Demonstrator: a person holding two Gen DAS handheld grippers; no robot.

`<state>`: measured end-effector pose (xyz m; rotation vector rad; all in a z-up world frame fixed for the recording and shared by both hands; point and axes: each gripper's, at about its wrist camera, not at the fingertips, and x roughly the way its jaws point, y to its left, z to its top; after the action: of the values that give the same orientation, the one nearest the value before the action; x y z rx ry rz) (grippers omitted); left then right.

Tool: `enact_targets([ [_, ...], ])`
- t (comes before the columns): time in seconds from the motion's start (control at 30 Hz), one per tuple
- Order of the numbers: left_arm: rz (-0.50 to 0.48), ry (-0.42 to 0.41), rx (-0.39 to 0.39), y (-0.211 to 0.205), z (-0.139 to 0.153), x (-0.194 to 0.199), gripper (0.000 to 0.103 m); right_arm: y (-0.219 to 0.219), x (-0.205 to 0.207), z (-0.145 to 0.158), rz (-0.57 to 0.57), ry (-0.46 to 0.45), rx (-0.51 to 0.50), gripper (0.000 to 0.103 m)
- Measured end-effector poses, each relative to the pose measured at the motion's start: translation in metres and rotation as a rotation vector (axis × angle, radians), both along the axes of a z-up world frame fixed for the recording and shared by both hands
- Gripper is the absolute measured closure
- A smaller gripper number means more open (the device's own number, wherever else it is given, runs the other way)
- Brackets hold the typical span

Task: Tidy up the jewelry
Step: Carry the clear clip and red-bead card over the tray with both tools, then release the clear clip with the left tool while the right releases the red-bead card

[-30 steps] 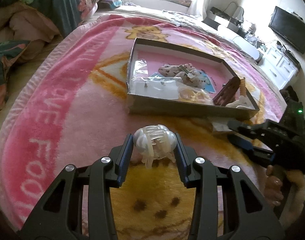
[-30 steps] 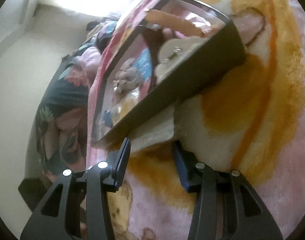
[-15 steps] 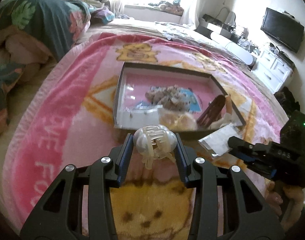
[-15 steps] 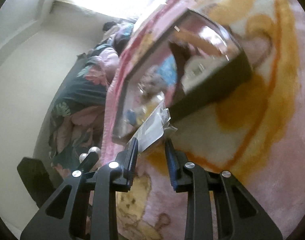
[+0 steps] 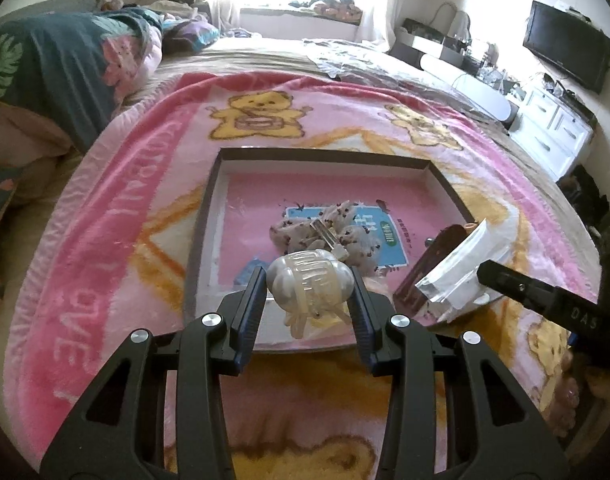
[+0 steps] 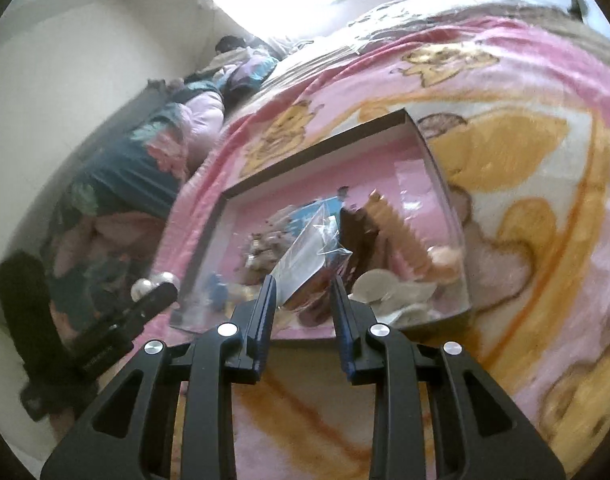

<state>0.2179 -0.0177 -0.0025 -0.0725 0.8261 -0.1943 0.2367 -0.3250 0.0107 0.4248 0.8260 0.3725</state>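
My left gripper (image 5: 308, 287) is shut on a pearly white hair claw clip (image 5: 309, 282) and holds it above the near edge of the shallow dark-rimmed box (image 5: 325, 156). My right gripper (image 6: 303, 294) is shut on a clear plastic bag (image 6: 305, 254) and holds it over the box's near right part; the bag also shows in the left wrist view (image 5: 463, 268). Inside the box lie a floral scrunchie (image 5: 325, 232), a brown comb (image 6: 361, 240) and white pieces (image 6: 389, 292).
The box sits on a pink bear-print blanket (image 5: 117, 216) on a bed. A folded quilt (image 5: 57, 68) lies at the far left. A white dresser (image 5: 553, 128) and a TV (image 5: 567, 46) stand at the right.
Both grippers rose and moved forward over the box. The right gripper closed on the plastic bag and lifted it off the blanket. The left still holds the claw clip.
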Motion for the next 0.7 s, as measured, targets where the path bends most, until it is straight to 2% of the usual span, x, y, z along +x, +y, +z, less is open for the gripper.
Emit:
enact_targets([
  [0.2, 0.008, 0.028, 0.007, -0.002, -0.012, 0.011, 0.071, 0.009, 0.006, -0.002, 0.002, -0.032, -0.125, 0.074],
  [0.37, 0.011, 0.044, 0.013, -0.002, -0.017, 0.013, 0.071, 0.01, 0.006, -0.001, 0.002, -0.047, -0.15, 0.073],
  [0.5, 0.013, 0.048, 0.015, -0.002, -0.018, 0.014, 0.07, 0.006, -0.002, 0.005, -0.01, -0.071, -0.148, 0.061],
  [0.7, 0.013, 0.024, 0.016, -0.003, -0.012, 0.009, 0.046, -0.004, -0.023, 0.023, -0.034, -0.134, -0.151, 0.035],
])
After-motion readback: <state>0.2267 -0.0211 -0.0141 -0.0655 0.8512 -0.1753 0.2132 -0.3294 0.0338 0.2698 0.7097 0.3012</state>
